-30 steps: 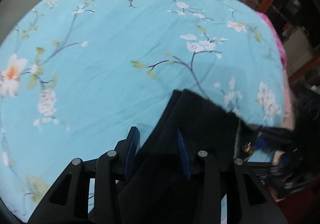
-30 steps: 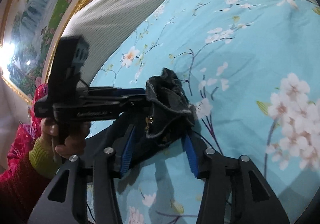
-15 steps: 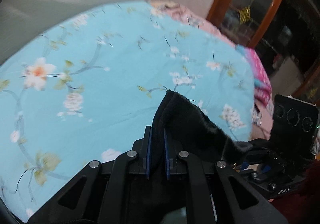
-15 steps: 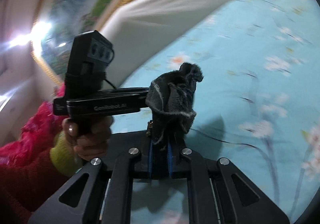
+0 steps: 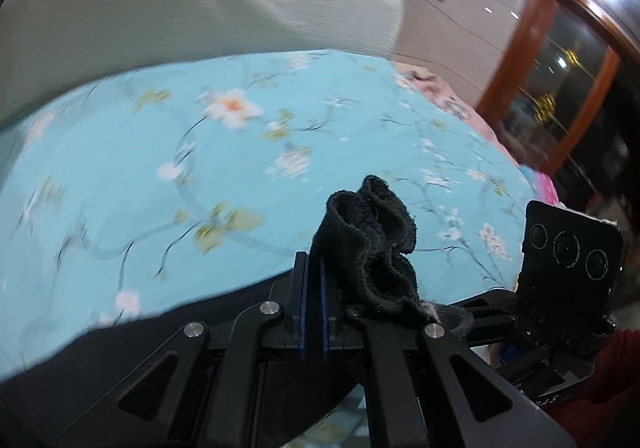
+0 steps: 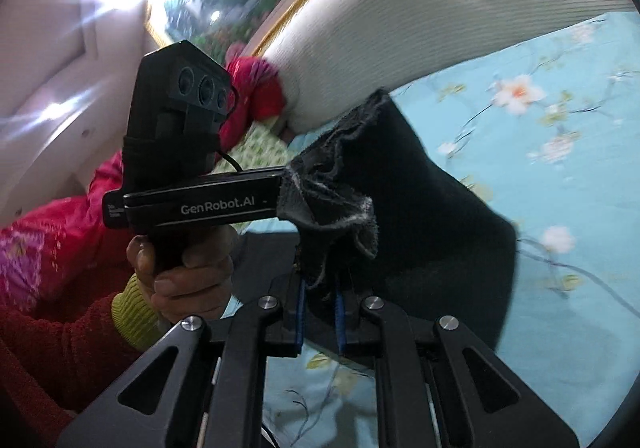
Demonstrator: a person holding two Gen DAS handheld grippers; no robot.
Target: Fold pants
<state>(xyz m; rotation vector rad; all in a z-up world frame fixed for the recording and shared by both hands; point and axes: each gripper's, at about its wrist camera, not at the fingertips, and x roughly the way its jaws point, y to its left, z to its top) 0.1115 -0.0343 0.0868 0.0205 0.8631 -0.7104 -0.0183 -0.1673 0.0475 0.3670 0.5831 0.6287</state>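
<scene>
The black pants [image 5: 372, 244] are held up off the bed by both grippers. My left gripper [image 5: 312, 288] is shut on a bunched edge of the pants, and black cloth hangs below it to the left. My right gripper [image 6: 319, 308] is shut on another bunched, frayed edge of the pants [image 6: 420, 216], which drape down to its right. In the right wrist view the left gripper [image 6: 192, 204] sits just to the left, side by side, its tip buried in the cloth. In the left wrist view the right gripper's body [image 5: 572, 260] is at the right.
The bed is covered by a light blue floral sheet [image 5: 200, 152]. A white ribbed pillow or headboard cushion [image 5: 160, 8] lies at the far side. A wooden-framed glass door [image 5: 560, 80] stands at the right. The person's red sleeve [image 6: 48, 288] is at the left.
Both grippers have closed on the pants' edge and lifted it off the sheet. The views have tilted up toward the pillow and wall.
</scene>
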